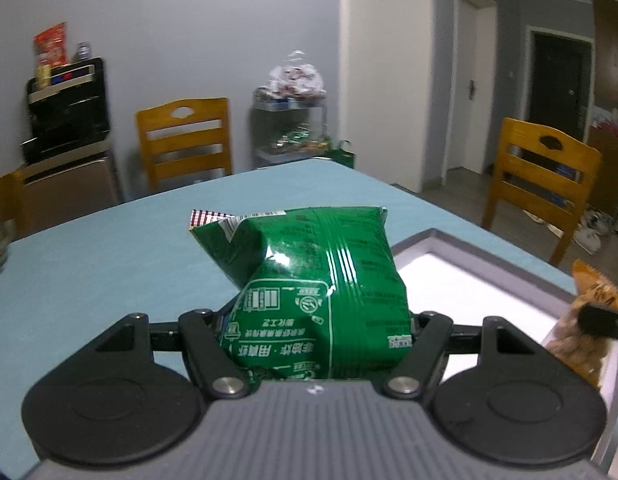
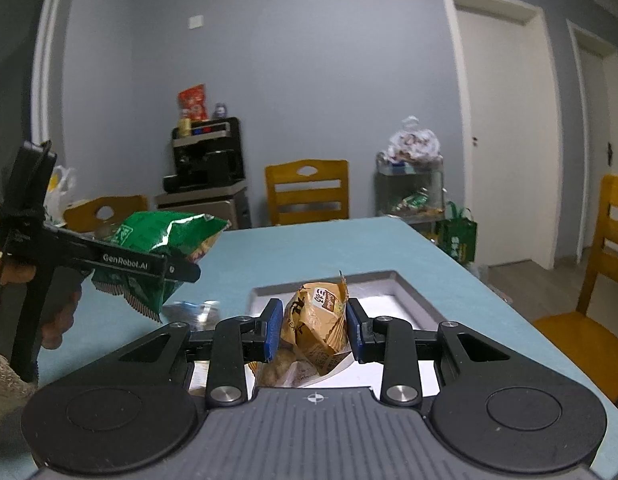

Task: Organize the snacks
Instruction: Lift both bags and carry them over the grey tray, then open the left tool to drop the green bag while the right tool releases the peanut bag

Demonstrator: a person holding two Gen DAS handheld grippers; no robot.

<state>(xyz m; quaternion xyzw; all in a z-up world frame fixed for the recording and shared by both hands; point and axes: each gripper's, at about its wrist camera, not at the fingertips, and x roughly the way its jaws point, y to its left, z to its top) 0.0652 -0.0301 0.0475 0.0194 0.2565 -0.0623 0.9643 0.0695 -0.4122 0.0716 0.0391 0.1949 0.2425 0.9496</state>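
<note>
My left gripper (image 1: 315,332) is shut on a green snack bag (image 1: 309,280) and holds it above the blue table; the bag hides its fingertips. The same gripper (image 2: 109,264) and green bag (image 2: 157,240) show at the left of the right wrist view. My right gripper (image 2: 313,328) holds an orange peanut bag (image 2: 317,324) between its blue pads (image 2: 273,330), over a grey tray with a white floor (image 2: 409,300). The orange bag (image 1: 581,320) and tray (image 1: 469,280) also show at the right of the left wrist view.
The blue table (image 1: 109,260) has wooden chairs behind it (image 1: 185,140) and to the right (image 1: 541,184). A clear wrapper (image 2: 193,312) lies on the table left of the tray. A black machine on a cabinet (image 2: 209,160) and a snack shelf (image 2: 409,188) stand at the wall.
</note>
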